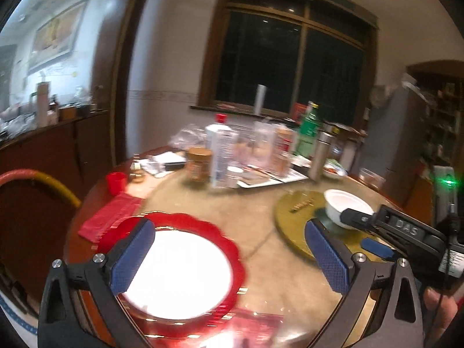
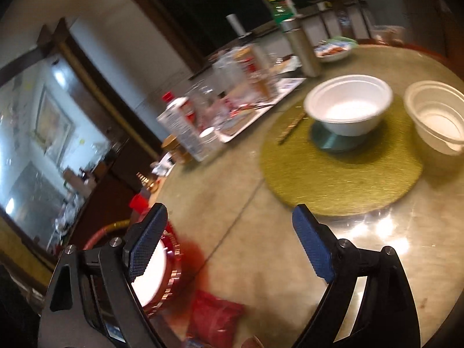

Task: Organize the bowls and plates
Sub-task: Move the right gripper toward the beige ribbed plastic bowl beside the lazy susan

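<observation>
A white plate with a scalloped red rim [image 1: 185,272] lies on the round table near its front edge; its edge also shows as the red-rimmed plate [image 2: 162,272] at the lower left of the right wrist view. My left gripper [image 1: 232,255] is open above it, with nothing between the pads. My right gripper [image 2: 232,246] is open too, over bare tabletop. A white bowl [image 2: 348,104] sits on a small green saucer on a round olive mat [image 2: 342,179]. A stack of white bowls [image 2: 438,116] stands at the mat's right edge. The other gripper [image 1: 394,232] reaches in by the white bowl [image 1: 345,206].
Bottles, jars, a steel flask [image 2: 301,49] and a white tray [image 1: 275,178] crowd the far side of the table. A red cup [image 1: 116,182] and red packets [image 1: 113,214] lie at the left, another red packet [image 2: 214,316] near the front. A chair back [image 1: 37,185] stands left.
</observation>
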A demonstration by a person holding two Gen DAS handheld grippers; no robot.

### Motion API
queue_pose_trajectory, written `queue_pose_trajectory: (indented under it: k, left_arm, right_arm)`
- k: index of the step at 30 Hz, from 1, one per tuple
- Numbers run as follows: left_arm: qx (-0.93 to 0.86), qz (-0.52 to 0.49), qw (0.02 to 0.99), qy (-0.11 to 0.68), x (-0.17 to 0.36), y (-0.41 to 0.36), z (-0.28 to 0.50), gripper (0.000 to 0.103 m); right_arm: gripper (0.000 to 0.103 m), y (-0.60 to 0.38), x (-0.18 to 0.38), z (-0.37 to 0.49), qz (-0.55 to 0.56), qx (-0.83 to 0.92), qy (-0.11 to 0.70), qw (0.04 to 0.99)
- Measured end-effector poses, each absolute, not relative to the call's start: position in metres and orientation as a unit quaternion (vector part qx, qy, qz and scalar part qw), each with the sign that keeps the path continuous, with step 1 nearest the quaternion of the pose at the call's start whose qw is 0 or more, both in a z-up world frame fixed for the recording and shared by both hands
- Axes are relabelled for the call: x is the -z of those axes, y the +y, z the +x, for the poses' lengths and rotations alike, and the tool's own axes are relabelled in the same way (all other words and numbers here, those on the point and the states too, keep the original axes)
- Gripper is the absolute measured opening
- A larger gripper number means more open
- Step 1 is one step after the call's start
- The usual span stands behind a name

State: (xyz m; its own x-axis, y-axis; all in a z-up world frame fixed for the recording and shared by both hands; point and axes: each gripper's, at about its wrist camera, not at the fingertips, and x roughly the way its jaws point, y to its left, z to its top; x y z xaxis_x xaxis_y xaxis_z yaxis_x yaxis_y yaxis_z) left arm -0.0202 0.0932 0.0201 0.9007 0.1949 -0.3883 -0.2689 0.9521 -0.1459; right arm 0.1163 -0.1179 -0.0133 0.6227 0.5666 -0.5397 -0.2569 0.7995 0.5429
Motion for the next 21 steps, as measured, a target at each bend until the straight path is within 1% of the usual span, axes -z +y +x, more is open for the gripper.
queue_pose_trajectory:
  k: [6,9,11,16,21]
  left_arm:
    - [-0.079,-0.072,0.972,0.211,-0.016,0.051,0.002,0.103]
    - [-0.056,-0.067,0.967,0.239,-0.010,0.034,0.023,0.103]
    - [-0.043,-0.074,0.960,0.266,-0.004,0.024,0.040,0.103]
    - [-0.034,-0.083,0.950,0.298,0.006,0.009,0.078,0.103]
    - [-0.062,-0.136,0.938,0.313,0.015,0.013,0.116,0.103]
  right_arm:
    - [0.089,-0.166,0.025,0.128,0.236,-0.205,0.371,0.874]
    - [0.089,-0.191,0.033,0.135,0.262,-0.188,0.371,0.871]
    - [0.089,-0.205,0.038,0.137,0.283,-0.175,0.367,0.869]
    - [0.089,-0.231,0.054,0.146,0.340,-0.148,0.361,0.856]
    - [0.089,-0.249,0.063,0.148,0.391,-0.131,0.355,0.839]
